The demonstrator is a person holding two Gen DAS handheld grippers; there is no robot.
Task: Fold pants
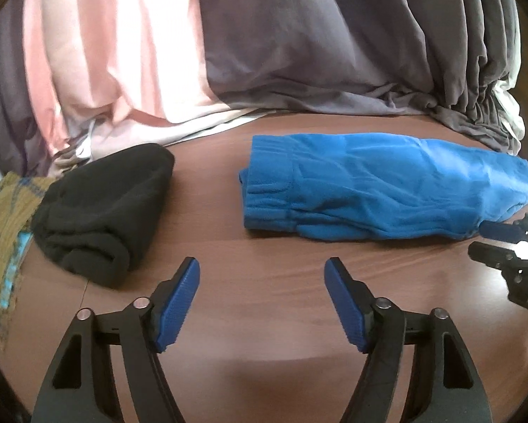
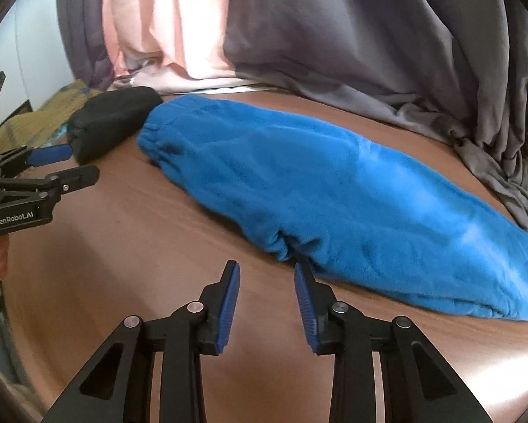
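Note:
Blue fleece pants (image 1: 369, 190) lie folded lengthwise on the brown table (image 1: 264, 317), waistband to the left. They also show in the right wrist view (image 2: 334, 204), stretching from upper left to lower right. My left gripper (image 1: 262, 269) is open and empty, hovering over bare table in front of the waistband. My right gripper (image 2: 265, 275) is open and empty, its right fingertip close to the pants' near edge. The right gripper shows in the left wrist view (image 1: 482, 239) at the pants' right end. The left gripper shows in the right wrist view (image 2: 77, 164).
A folded black garment (image 1: 105, 211) lies on the table to the left of the pants. A yellow patterned cloth (image 1: 3, 246) hangs at the far left edge. Pink and grey curtains (image 1: 228, 53) hang behind the table, and grey fabric (image 2: 503, 176) bunches on its far right.

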